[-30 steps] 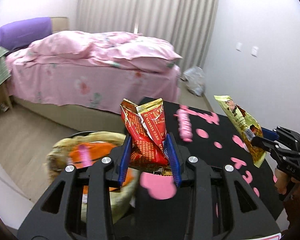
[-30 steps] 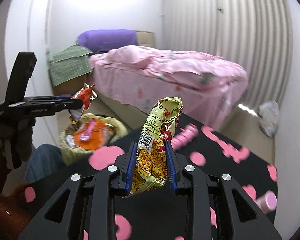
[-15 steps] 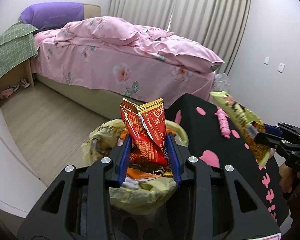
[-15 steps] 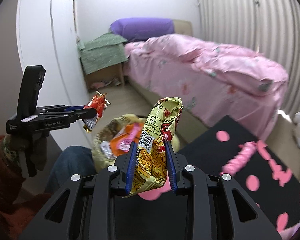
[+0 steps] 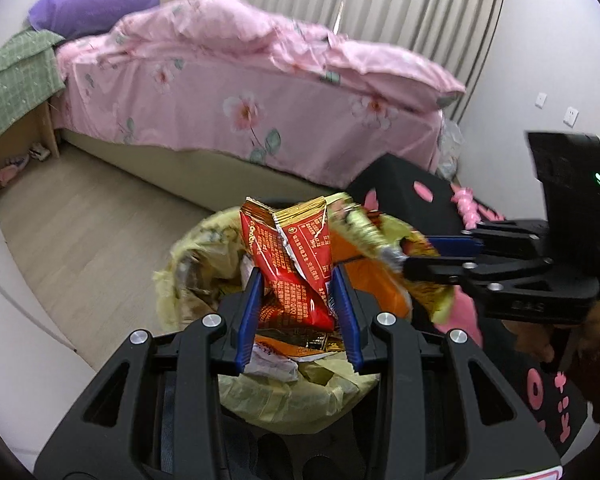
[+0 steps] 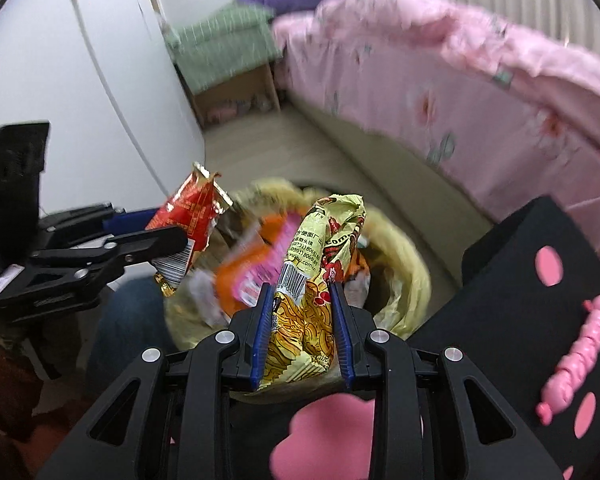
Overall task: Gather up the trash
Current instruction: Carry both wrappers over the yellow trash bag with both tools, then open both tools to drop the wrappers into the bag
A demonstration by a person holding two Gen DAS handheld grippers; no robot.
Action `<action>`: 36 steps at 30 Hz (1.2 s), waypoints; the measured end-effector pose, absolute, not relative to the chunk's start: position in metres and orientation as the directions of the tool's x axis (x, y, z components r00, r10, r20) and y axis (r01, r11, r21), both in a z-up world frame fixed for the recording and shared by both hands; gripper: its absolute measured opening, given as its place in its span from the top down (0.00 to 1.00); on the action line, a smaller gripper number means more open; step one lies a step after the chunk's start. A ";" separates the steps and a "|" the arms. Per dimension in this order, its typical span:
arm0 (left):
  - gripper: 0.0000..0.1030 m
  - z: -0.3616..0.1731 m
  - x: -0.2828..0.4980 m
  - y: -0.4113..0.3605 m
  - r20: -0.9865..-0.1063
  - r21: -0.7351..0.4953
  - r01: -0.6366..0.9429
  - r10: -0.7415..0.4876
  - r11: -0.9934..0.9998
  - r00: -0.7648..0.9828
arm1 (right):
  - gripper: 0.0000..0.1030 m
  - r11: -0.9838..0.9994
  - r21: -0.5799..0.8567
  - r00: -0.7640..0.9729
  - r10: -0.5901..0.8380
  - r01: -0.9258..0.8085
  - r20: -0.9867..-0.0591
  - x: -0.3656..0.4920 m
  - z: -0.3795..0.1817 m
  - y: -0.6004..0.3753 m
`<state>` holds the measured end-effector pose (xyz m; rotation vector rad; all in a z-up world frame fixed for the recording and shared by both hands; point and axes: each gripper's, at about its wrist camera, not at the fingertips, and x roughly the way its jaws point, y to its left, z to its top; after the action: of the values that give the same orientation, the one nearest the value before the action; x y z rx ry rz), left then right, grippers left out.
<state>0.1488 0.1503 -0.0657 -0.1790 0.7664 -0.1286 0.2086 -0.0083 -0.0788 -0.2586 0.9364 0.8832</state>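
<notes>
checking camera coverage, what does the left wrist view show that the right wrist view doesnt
Left wrist only: the curtains and wall switches.

Right wrist only: the white wardrobe door and the pink sausage-like string in full.

Both: the left gripper shut on the red wrapper, the right gripper shut on the yellow noodle wrapper, the lined trash bin below them, the pink bed and the black table.

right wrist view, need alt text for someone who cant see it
The right gripper is shut on a yellow noodle wrapper above a trash bin lined with a yellow bag and already holding wrappers. To its left, the left gripper grips a red snack wrapper over the same bin; a pink bed lies beyond.
</notes>
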 end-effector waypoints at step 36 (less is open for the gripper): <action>0.71 -0.114 0.174 0.163 -0.751 -0.262 0.041 -0.231 0.964 0.619 | 0.73 0.584 0.119 0.187 0.436 -0.803 -0.880 0.214 -0.116 0.022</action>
<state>0.1736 0.1625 -0.1142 -0.2281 0.8921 -0.1580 0.2140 0.0219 -0.1157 -0.4145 1.0593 0.9074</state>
